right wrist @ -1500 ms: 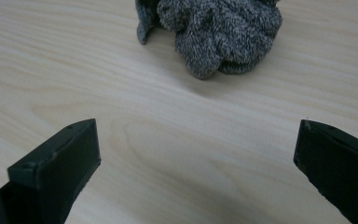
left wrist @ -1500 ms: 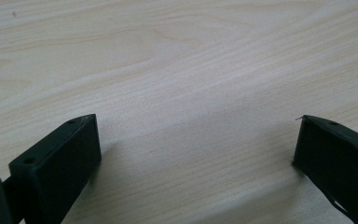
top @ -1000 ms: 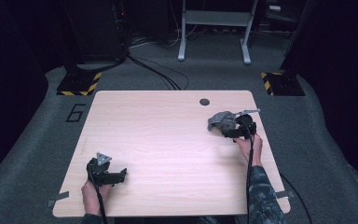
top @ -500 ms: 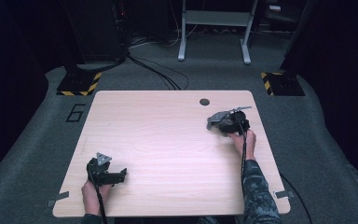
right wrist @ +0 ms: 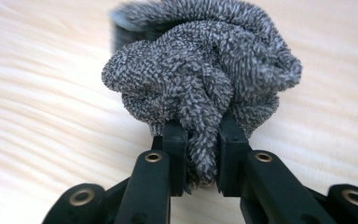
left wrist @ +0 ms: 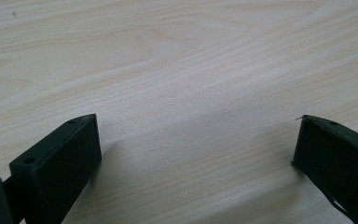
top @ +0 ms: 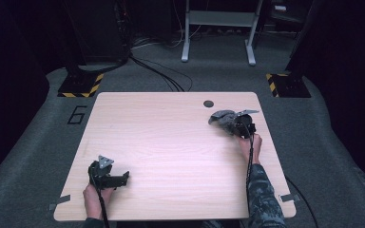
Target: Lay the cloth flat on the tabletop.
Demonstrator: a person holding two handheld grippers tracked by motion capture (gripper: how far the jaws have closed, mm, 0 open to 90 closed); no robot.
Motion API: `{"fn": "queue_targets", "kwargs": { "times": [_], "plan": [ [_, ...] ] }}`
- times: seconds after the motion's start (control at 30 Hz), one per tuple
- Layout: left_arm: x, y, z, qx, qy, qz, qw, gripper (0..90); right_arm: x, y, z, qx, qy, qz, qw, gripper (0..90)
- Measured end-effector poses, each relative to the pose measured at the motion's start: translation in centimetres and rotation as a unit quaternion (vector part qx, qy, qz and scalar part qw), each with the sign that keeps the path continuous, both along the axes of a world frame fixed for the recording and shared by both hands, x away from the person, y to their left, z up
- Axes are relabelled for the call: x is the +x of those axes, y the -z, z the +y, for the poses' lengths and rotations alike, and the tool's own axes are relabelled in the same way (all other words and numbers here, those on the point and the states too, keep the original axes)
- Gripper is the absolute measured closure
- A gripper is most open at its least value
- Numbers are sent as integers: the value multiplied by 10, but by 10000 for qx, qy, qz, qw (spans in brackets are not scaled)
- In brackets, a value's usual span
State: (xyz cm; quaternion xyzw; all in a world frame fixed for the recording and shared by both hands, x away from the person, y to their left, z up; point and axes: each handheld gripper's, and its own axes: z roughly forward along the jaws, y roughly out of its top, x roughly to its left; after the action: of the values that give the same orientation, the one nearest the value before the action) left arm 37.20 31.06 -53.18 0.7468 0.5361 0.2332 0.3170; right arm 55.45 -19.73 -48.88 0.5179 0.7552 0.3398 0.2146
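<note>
Pinching a fold of the grey cloth (right wrist: pixel 200 84), my right gripper (right wrist: pixel 200 140) has just been closing its jaws on it. The cloth sits bunched up on the table (top: pixel 171 142), near the far right corner. My left gripper (left wrist: pixel 196 144) rests wide open on bare wood near me, holding nothing.
</note>
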Motion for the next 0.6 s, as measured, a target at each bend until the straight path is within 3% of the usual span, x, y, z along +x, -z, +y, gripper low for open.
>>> {"fn": "queue_targets", "kwargs": {
  "times": [0.1, 0.17, 0.23, 0.47, 0.6],
  "plan": [
    [0, 0, 0, -4, -2, 3, 10000, 4, -17, -22, 12, -5, -338, -339, 9989, 784],
    [0, 0, 0, -4, -2, 2, 10000, 4, -20, -25, 14, 9, -379, -383, 9985, 784],
    [0, 0, 0, -5, -2, 2, 10000, 3, -33, -38, 21, 87, -562, -538, 9969, 785],
    [0, 0, 0, -9, -5, 4, 10000, 4, -63, -59, 38, 313, -947, -697, 9926, 786],
    [0, 0, 0, -11, -8, 4, 10000, 4, -81, -67, 51, 400, -1223, -854, 9880, 787]
  ]
}}
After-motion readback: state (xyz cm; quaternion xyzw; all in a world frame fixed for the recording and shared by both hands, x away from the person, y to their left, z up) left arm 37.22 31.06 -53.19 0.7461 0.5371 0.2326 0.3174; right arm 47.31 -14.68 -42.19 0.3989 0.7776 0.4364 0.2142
